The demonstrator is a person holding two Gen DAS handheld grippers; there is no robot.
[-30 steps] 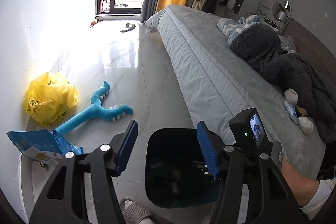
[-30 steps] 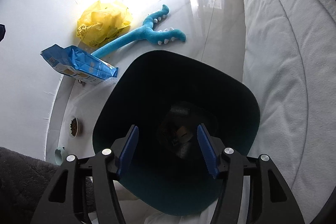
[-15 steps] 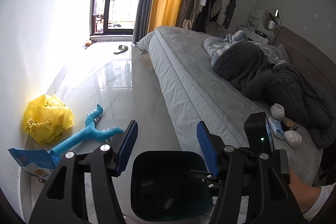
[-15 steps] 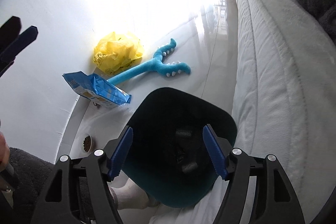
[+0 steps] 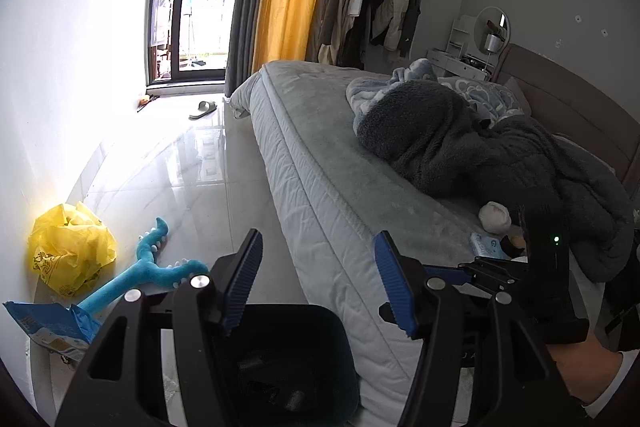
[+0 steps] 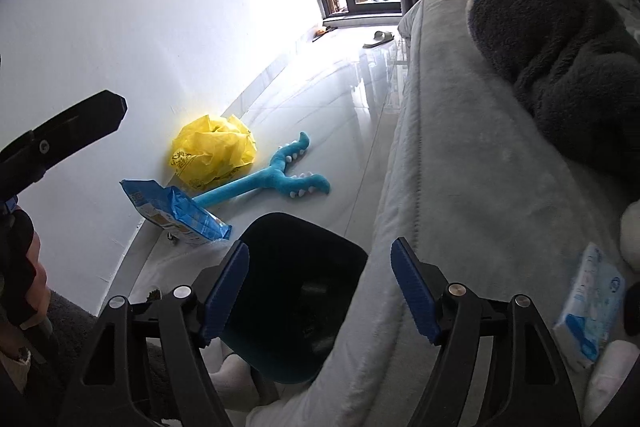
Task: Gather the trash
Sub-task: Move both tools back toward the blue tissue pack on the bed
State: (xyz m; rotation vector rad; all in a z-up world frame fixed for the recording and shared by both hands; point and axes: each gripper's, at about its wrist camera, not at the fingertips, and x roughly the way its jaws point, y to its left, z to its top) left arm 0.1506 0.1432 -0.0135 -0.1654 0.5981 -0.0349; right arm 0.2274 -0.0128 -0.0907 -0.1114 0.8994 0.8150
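Observation:
A dark teal trash bin (image 5: 280, 367) stands on the floor beside the bed, with small bits lying in its bottom; in the right wrist view the bin (image 6: 296, 291) sits just beyond the fingers. My left gripper (image 5: 318, 279) is open above the bin's rim, nothing between its blue pads. My right gripper (image 6: 320, 285) is open wide over the bin and bed edge, also holding nothing. A crumpled yellow plastic bag (image 6: 214, 151) and a blue snack bag (image 6: 176, 213) lie by the wall. A blue tissue pack (image 6: 592, 303) lies on the bed.
A blue plush toy (image 6: 272, 183) lies on the glossy floor between bags and bin. The grey bed (image 5: 320, 147) carries a dark fleece blanket (image 5: 460, 139). A slipper (image 5: 203, 109) lies near the window. A person's socked foot (image 6: 232, 379) is beside the bin.
Both grippers have risen and tilted up, so the bin has slid toward the bottom of both views. The right gripper's jaws have widened. The tissue pack has come into the right view.

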